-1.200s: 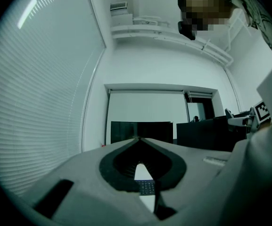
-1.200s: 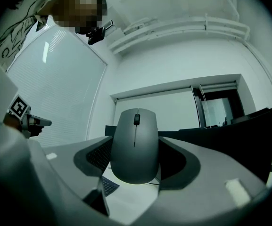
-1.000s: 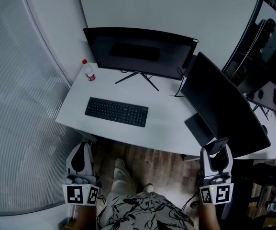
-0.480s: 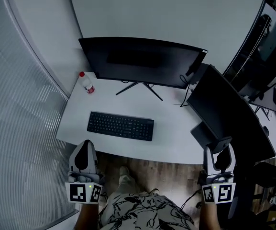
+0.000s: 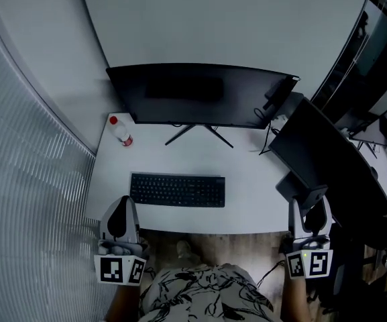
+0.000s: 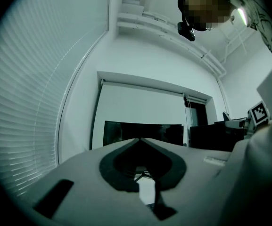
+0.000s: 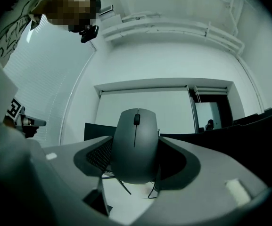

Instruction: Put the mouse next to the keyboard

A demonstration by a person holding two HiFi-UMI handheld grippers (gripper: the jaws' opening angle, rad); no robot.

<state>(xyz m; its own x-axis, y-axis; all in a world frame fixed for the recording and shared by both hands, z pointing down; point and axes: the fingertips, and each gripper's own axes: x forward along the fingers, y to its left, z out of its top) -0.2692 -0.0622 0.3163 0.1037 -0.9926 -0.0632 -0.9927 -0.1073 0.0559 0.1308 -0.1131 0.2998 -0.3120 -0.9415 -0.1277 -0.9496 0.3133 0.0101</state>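
White table (image 5: 247, 200) carried a wide black curved monitor (image 5: 193, 96) along its back edge and a second dark monitor (image 5: 327, 159) at the right edge. A black keyboard (image 5: 178, 190) lay near the front edge, and a red-capped clear bottle (image 5: 121, 131) stood at the back left corner. Left gripper (image 5: 121, 215) was at the front left corner, jaws together with nothing between them. Right gripper (image 5: 312, 210), at the front right corner, clamped a grey wireless mouse (image 7: 135, 145) well apart from the keyboard. The mouse showed plainly only in the right gripper view.

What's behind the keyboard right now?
Behind the keyboard: a monitor on its splayed stand, and a bottle at the back left. The monitor covers the desk behind it, so anything there is unseen.
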